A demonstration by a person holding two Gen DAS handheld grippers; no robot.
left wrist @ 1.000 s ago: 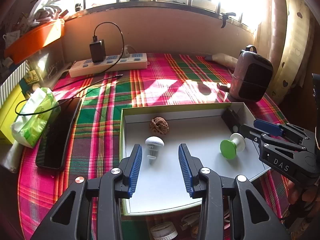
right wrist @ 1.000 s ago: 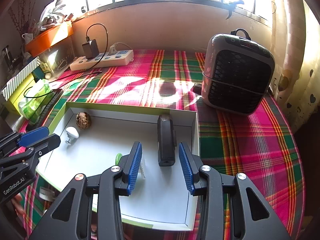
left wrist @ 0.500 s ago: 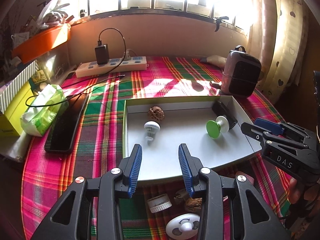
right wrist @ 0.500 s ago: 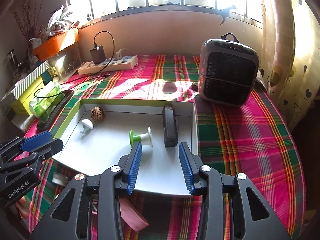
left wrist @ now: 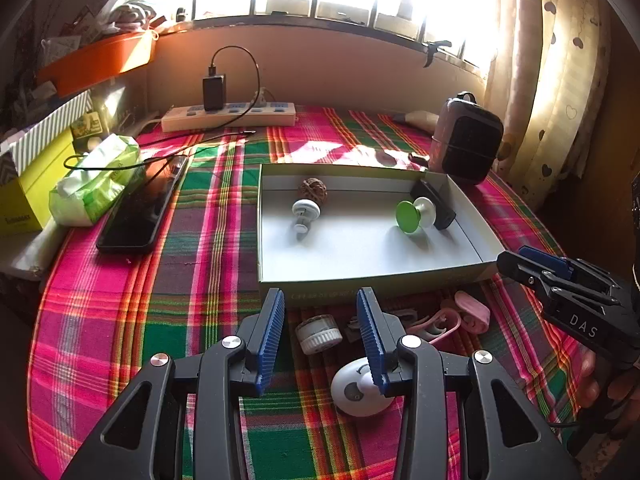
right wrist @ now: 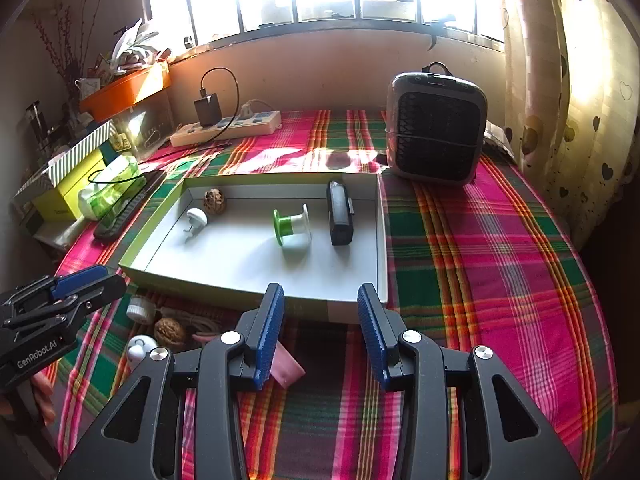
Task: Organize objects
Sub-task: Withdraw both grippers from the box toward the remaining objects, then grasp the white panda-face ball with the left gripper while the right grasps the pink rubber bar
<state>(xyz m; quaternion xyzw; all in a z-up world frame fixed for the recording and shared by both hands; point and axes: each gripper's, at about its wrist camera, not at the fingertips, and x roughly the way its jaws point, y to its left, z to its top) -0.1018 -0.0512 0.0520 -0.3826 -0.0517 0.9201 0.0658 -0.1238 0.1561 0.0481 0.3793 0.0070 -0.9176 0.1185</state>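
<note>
A shallow white box [left wrist: 420,278] lies on the plaid tablecloth. It holds a walnut [left wrist: 312,190], a white plug [left wrist: 305,212], a green-and-white spool [left wrist: 414,214] and a black device [left wrist: 434,204]. In front of the box lie a small white cap [left wrist: 319,334], pink clips [left wrist: 464,314] and a white round gadget [left wrist: 356,394]. My left gripper [left wrist: 320,328] hovers open above these, holding nothing. In the right wrist view, my right gripper [right wrist: 320,324] is open and empty over the box's [right wrist: 240,260] near edge. A second walnut [right wrist: 170,332] and a pink piece [right wrist: 286,368] lie to its left.
A grey fan heater [right wrist: 436,128] stands behind the box's right corner. A power strip [left wrist: 228,114] with a charger lies at the back. A black phone [left wrist: 140,208], a tissue pack [left wrist: 96,180] and a yellow carton [left wrist: 24,196] line the left side.
Both grippers have drawn back from over the box toward the near side of the table. The loose items in front of the box have come into view. Jaw openings look unchanged.
</note>
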